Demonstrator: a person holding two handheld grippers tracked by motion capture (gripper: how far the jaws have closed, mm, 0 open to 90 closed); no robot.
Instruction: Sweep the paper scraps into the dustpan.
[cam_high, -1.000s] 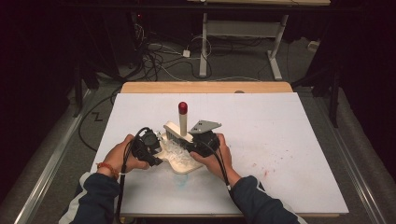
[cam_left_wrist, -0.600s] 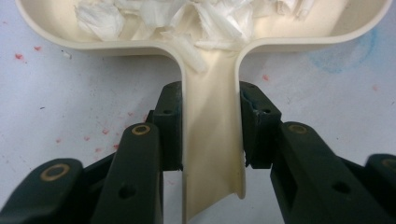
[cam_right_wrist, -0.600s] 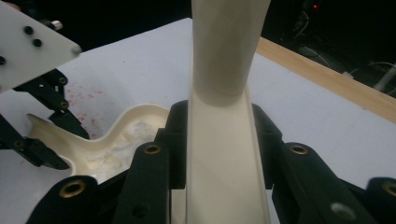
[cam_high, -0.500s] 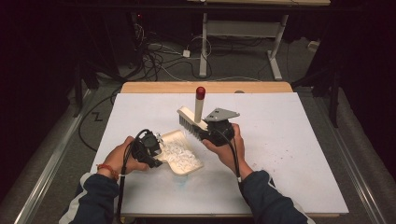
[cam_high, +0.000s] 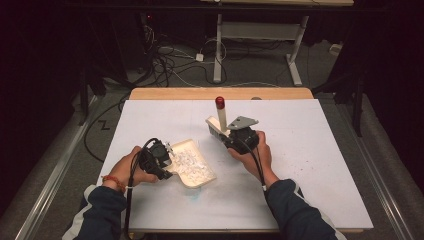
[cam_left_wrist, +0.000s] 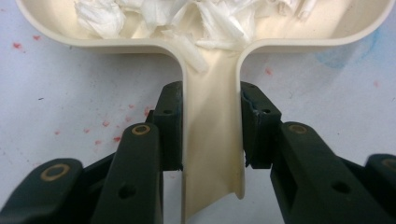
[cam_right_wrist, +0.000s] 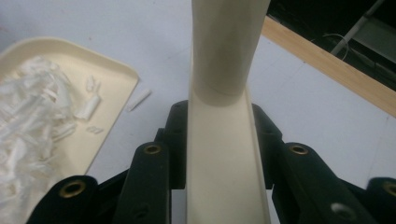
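Left tool: your left tool has its jaws closed on the handle of the cream dustpan, one pad on each side wall of the channelled handle.
Right tool: your right tool is clamped on the cream brush, gripping its handle by the two long edges; the red-tipped end points up and away from you.
Dustpan position: it lies flat on the white desk in front of your left hand, mouth turned toward the brush, which is held clear of the pan and off to its right.
Load: white paper scraps are heaped inside the pan; in the right gripper view one stray scrap lies on the desk just beside the pan's rim.
Handling, pan: thin, stiff plastic, probably light and smooth. Grip across the handle walls as you do now, close to the tray so it cannot twist.
Handling, scraps: very light and loose. They will likely spill if you tilt or jolt the pan, so keep it level.
Handling, brush: rigid and slick; a firm hold on the flat edges should keep it from rotating.
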